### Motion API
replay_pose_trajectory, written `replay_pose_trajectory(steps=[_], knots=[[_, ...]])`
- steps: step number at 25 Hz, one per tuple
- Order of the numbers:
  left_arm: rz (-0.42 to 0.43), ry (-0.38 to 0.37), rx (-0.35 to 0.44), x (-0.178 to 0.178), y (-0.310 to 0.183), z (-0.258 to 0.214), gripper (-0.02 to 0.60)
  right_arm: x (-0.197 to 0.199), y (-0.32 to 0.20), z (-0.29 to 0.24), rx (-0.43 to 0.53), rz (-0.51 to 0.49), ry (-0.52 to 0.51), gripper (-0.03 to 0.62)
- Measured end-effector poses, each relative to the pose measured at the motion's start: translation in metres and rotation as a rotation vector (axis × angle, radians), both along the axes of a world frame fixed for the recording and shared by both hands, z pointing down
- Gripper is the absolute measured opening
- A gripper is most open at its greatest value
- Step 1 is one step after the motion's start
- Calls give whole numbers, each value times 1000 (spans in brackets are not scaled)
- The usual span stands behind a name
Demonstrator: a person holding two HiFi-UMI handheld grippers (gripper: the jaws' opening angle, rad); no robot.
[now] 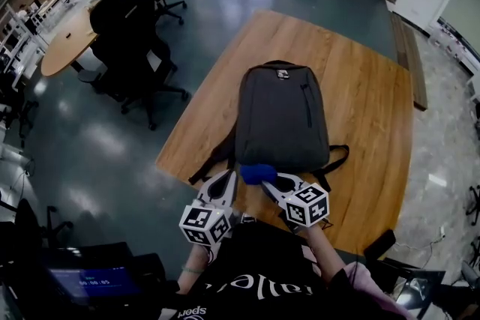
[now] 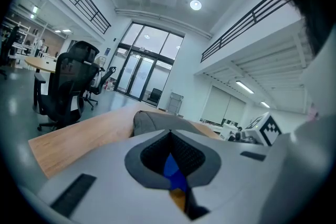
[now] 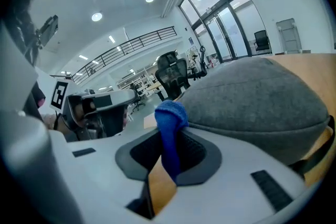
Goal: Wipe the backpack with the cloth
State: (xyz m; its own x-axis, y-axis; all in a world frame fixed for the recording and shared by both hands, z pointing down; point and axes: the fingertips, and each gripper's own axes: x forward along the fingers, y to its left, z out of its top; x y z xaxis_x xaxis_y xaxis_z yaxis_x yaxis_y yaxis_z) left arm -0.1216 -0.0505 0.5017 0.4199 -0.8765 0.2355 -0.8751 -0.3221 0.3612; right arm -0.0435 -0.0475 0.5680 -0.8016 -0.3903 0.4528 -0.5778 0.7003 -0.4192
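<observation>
A dark grey backpack (image 1: 281, 116) lies flat on the wooden table (image 1: 367, 86), its top handle at the far end. A blue cloth (image 1: 257, 174) is bunched against the backpack's near edge. My right gripper (image 1: 268, 182) is shut on that cloth (image 3: 170, 113), which stands up from between its jaws beside the backpack (image 3: 252, 92). My left gripper (image 1: 229, 177) sits just left of the cloth with its jaw tips together (image 2: 169, 134). A strip of blue (image 2: 170, 165) shows in the hollow behind the tips. I cannot tell whether it is held. The backpack (image 2: 152, 120) lies ahead of it.
The backpack's straps (image 1: 337, 154) trail onto the table at both near corners. Black office chairs (image 1: 135, 49) and a round table (image 1: 67, 37) stand on the floor to the left. A person's torso in a black shirt fills the bottom of the head view.
</observation>
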Motion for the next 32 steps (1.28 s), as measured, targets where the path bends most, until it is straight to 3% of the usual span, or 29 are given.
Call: replay_pose_trajectory(steps=[17, 21, 27, 32], knots=[[83, -37, 4, 116, -10, 18, 0, 180, -9, 19, -18, 219, 1, 66], [81, -9, 16, 135, -16, 23, 0, 218, -14, 28, -20, 267, 12, 66], [119, -35, 14, 151, -19, 16, 0, 252, -10, 22, -21, 305, 35, 66], [145, -53, 4, 157, -18, 16, 0, 261, -8, 26, -27, 266, 67, 66]])
